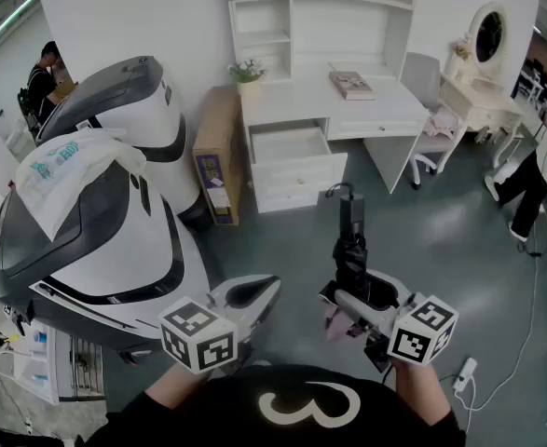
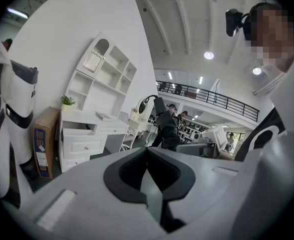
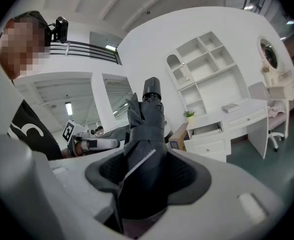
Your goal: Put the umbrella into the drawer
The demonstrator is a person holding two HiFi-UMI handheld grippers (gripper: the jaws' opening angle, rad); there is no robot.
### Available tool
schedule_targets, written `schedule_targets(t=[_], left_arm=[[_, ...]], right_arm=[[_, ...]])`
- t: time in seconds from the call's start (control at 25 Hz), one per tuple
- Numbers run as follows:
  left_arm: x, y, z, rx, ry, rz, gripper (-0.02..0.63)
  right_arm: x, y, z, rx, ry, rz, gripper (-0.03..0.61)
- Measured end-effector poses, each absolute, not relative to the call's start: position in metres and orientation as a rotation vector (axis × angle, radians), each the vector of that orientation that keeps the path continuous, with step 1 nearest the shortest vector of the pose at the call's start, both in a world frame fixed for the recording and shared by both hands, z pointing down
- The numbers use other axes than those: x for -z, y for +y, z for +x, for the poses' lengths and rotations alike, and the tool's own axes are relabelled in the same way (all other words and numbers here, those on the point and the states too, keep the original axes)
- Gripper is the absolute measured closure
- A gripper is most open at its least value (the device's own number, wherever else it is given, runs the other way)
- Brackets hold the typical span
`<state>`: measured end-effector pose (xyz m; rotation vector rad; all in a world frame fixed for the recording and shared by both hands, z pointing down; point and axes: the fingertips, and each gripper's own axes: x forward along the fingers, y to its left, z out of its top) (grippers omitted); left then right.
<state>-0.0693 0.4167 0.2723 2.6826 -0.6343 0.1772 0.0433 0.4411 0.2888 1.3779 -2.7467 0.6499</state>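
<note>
The step in hand looked like the carry. The white desk [image 1: 301,96] stood well apart from the person, at twelve o'clock, and its top drawer [image 1: 290,143] was open. The black umbrella [image 1: 350,240] was not in the drawer yet. It was folded up and stood nearly upright in the right tool [image 1: 352,305], whose jaws squeezed its thick lower part. The left tool [image 1: 252,293] was at nine o'clock from the right one. Its jaws were closed together with nothing between them.

Next, I thought, the person would have to walk up to the desk. They would then tip the umbrella flat and lower it long-ways into the drawer before the jaws let go.

The floor [image 1: 282,240] was grey-green and bare in the middle. Two big white and grey machines [image 1: 115,250] stood at nine to ten o'clock, and a plastic bag [image 1: 68,170] lay on the nearer one. A dressing table [image 1: 483,96] with a round mirror was at two o'clock. A tall brown box [image 1: 215,152] stood just beside the desk at eleven o'clock. A chair [image 1: 424,80] was tucked in at the desk's other end. A book [image 1: 351,84] lay on the desk top, and a small plant [image 1: 247,71] sat near its left end.
</note>
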Motion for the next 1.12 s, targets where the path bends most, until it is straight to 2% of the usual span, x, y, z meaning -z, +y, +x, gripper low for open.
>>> schedule_targets(t=[0.48,1.12], left_arm=[[-0.258,0.435,-0.067,-0.188,-0.649,2.728,0.604],[-0.277,0.383,-0.045,-0.181,-0.613,2.736,0.604]], right_arm=[[-0.269,0.458,0.035,-0.536,-2.802,1.298,0.339],[-0.307,0.415,0.062,-0.703,-2.781,1.346,0.337]])
